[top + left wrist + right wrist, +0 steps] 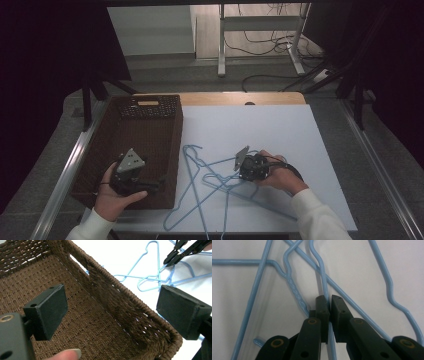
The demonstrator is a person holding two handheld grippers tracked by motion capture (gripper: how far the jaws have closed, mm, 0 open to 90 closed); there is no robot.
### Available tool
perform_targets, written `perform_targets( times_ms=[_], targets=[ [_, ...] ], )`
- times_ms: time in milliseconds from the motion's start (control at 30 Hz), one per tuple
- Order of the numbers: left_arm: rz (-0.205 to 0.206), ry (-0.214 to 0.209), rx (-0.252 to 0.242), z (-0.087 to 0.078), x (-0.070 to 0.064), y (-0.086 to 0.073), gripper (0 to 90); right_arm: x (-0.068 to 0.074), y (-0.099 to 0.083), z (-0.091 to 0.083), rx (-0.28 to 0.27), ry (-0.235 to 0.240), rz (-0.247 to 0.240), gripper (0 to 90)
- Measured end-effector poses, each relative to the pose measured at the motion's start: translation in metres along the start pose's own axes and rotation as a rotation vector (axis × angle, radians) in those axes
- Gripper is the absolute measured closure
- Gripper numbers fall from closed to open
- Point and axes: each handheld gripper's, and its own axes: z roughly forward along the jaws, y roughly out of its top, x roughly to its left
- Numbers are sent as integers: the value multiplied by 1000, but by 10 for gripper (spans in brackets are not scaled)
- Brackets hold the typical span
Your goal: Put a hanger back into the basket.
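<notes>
Right claw (329, 302) pinches a blue hanger (324, 280) wire.

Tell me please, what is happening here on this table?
A person works with two hand-held grippers. The right gripper is shut on a wire of the blue hangers, which lie tangled on the white table. The left gripper hangs open over the brown woven basket, one jaw inside and one beyond its wall, holding nothing. No hanger lies in the visible part of the basket.
</notes>
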Motion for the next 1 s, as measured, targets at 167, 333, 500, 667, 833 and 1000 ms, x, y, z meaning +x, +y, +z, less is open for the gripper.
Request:
perform_targets(
  times_ms=[167,333,500,667,833,1000],
  targets=[
    [8,1,-9,-1,-2,1,107,-1,-2,-5,-5,-41,-8,852],
    [36,-33,-5,2,-11,9,117,1,-5,-21,-66,-71,-7,854],
    [63,-103,-2,10,-28,27,138,11,-3,-37,-114,-100,-19,852],
    [98,-143,27,26,-43,45,163,22,1,-50,-143,-122,-48,850],
    [102,-226,100,51,-49,63,189,30,5,-60,-172,-140,-69,849],
    [92,-281,147,67,-47,73,215,37,11,-64,-185,-148,-94,849]
  ],
)
